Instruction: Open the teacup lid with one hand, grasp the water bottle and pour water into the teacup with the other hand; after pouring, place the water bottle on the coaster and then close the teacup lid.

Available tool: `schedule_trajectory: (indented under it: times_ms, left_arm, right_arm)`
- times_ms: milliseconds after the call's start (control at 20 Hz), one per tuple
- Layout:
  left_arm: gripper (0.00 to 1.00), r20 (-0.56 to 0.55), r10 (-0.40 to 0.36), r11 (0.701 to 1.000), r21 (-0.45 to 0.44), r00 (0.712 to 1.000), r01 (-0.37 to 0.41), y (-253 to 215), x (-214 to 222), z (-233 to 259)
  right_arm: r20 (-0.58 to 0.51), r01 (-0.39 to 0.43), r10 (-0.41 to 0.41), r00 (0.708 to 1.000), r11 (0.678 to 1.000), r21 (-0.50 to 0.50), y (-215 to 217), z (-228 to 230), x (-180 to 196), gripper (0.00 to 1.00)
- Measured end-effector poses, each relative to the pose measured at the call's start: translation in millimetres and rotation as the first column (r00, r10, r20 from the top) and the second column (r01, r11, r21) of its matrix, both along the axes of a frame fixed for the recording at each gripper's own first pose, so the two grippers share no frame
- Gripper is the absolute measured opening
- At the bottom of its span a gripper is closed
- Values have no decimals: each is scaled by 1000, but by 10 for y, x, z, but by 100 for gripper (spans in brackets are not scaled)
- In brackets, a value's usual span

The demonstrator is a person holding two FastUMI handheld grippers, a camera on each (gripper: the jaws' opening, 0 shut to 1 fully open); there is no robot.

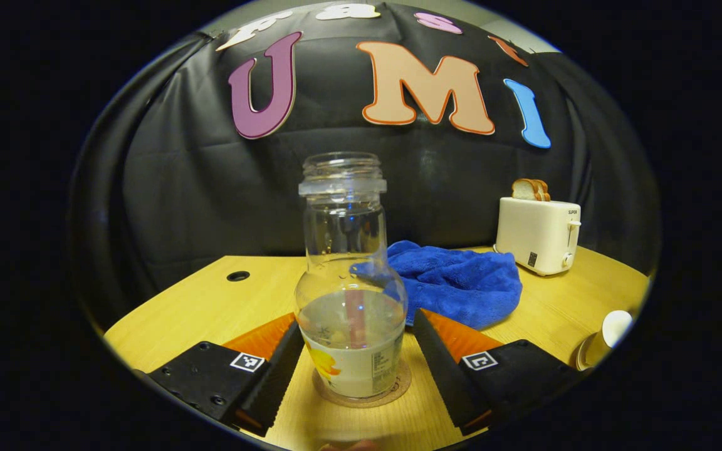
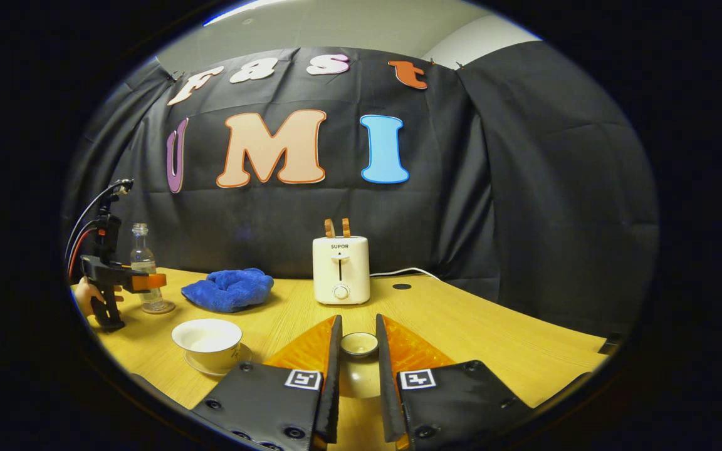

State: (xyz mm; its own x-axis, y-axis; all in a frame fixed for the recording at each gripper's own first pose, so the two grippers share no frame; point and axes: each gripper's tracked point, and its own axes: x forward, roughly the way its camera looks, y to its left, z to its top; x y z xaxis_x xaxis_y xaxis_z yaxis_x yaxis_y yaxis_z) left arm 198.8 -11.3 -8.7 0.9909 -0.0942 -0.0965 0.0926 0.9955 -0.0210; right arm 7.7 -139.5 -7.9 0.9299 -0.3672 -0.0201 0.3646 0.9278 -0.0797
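The clear water bottle (image 1: 350, 282), uncapped and partly filled, stands upright on the round coaster (image 1: 392, 391). My left gripper (image 1: 358, 321) is open around it, and a narrow gap shows between each finger and the bottle's sides. In the right gripper view the same bottle (image 2: 142, 257) stands at far left, with a hand (image 2: 85, 294) holding the left gripper (image 2: 151, 282) there. The white teacup (image 2: 207, 338) sits uncovered on its saucer (image 2: 193, 364); it also shows at the far right of the left gripper view (image 1: 608, 332). My right gripper (image 2: 357, 321) is shut on the teacup lid (image 2: 360, 344), held above the table.
A crumpled blue cloth (image 1: 461, 282) lies just behind the bottle. A white toaster (image 2: 341, 269) with bread slices stands at the back, its cord trailing right. A cable hole (image 1: 237, 275) is at the table's back left. The black booth wall closes the far side.
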Motion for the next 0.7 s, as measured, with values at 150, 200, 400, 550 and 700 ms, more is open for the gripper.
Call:
schedule_trajectory:
  times_ms: [150, 200, 400, 550, 700]
  left_arm:
    - [97, 99, 7, 1000, 14, 995, -8, 9, -166, 137]
    - [97, 124, 19, 1000, 9, 992, -20, 32, -223, 178]
    - [98, 136, 30, 1000, 1, 990, -30, 58, -390, 185]
    - [97, 139, 36, 999, -16, 990, -34, 88, -516, 189]
    - [97, 137, 61, 998, -34, 989, -57, 137, -674, 181]
  right_arm:
    - [-3, -62, 62, 998, 998, 5, 106, -2, 27, 31]
    - [-4, -73, 73, 997, 997, 6, 120, -9, 33, 31]
    - [-11, -160, 160, 987, 987, 16, 297, -22, 74, 32]
    - [-17, -236, 236, 972, 972, 24, 430, -42, 98, 32]
    - [-20, -286, 286, 958, 958, 31, 565, -57, 131, 31]
